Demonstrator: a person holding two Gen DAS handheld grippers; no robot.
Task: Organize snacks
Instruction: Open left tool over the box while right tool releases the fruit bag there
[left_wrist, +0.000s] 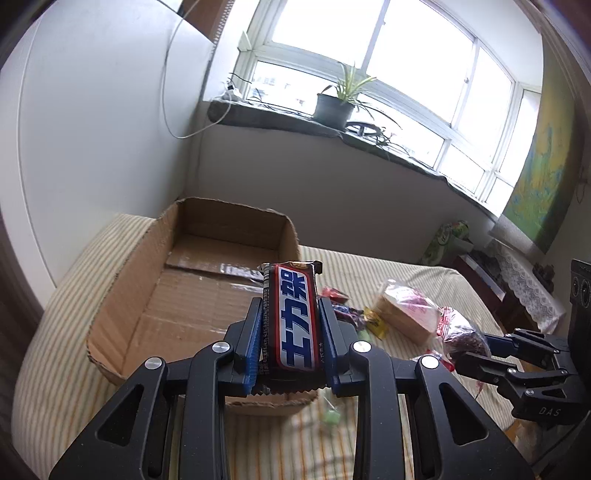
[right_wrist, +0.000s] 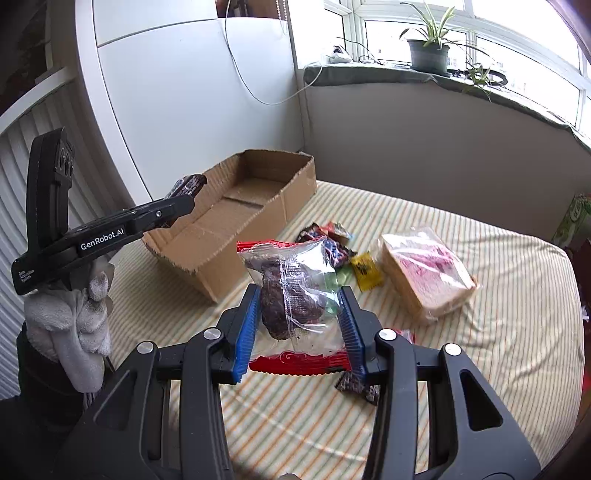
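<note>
Left gripper pinching a bar above the box (still empty), right gripper clamped on a bag over the bed: mid-carry, release into box likely next.

Striped bed carries cardboard box. Right of box: wrapped sandwich, yellow packet, small candy pile.
</note>
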